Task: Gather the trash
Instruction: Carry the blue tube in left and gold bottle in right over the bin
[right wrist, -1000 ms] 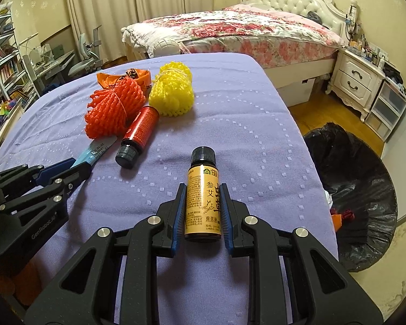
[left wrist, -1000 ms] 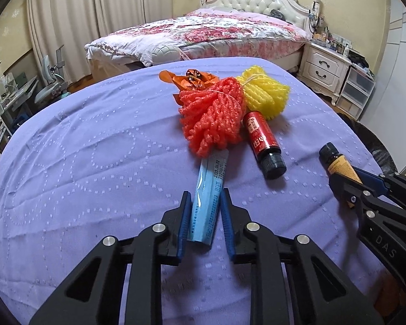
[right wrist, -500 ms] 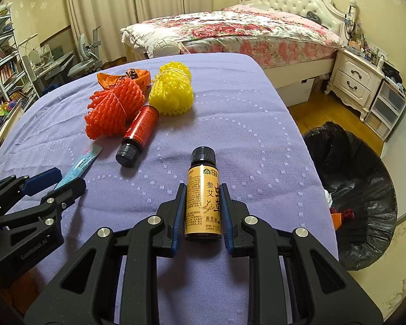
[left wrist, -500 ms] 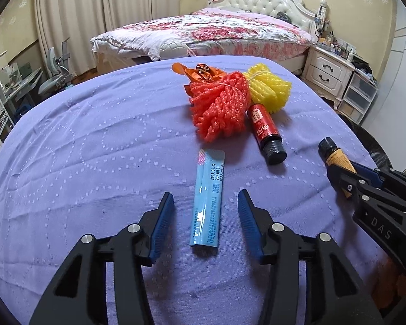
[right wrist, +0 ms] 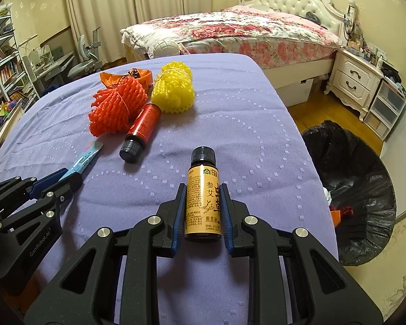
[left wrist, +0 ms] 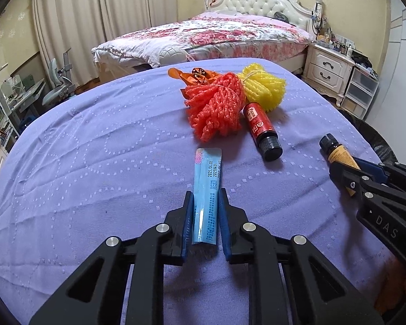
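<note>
Trash lies on the purple bench (left wrist: pixel 94 146). Left claw (left wrist: pixel 205 214) pinches the blue sachet (left wrist: pixel 206 189) near the front edge; its jaws spread half a second ago and have just been closing, now lower on the sachet for a surer hold. Nets (left wrist: pixel 216 108) and red bottle (left wrist: pixel 261 130) wait mid-bench. Right claw (right wrist: pixel 203 211) pinches the yellow bottle (right wrist: pixel 203 203), unchanged, beside the right edge above the bin (right wrist: pixel 365 176).

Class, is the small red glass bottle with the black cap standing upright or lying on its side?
Lying on its side: the small red glass bottle rests lengthwise on the purple cloth.
</note>
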The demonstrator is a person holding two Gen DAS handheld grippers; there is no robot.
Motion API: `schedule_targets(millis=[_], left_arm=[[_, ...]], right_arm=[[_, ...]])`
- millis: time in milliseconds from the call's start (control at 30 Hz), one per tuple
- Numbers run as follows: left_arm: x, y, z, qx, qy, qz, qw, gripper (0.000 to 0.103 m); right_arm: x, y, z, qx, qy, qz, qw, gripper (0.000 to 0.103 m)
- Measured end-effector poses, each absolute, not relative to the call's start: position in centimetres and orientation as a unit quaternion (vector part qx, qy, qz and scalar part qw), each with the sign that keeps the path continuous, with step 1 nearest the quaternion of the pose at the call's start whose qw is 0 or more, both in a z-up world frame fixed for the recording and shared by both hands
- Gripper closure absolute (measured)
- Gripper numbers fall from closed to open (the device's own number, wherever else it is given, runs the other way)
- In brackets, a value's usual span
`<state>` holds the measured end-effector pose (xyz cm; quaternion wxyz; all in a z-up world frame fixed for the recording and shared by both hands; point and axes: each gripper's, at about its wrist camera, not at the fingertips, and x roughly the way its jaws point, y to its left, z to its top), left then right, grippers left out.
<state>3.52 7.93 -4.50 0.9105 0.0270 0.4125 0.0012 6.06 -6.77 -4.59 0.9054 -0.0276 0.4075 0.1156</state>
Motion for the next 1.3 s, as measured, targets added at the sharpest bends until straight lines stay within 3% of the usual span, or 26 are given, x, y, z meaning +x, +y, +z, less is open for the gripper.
schedule_targets(millis=[800,1300], left_arm=[[1.8,4.9,-2.0,0.003,0.377,-0.03,0.926,0.084],[4.5,-1.6,-0.5,0.024,0.356,-0.099,0.929,0.084]], right_arm=[[3.9,-10.2,-2.8,-0.007,0.385,0.086,0.919,0.08],[4.8,-17.9,-0.8,0.029,0.359,0.002,0.933,0.08]])
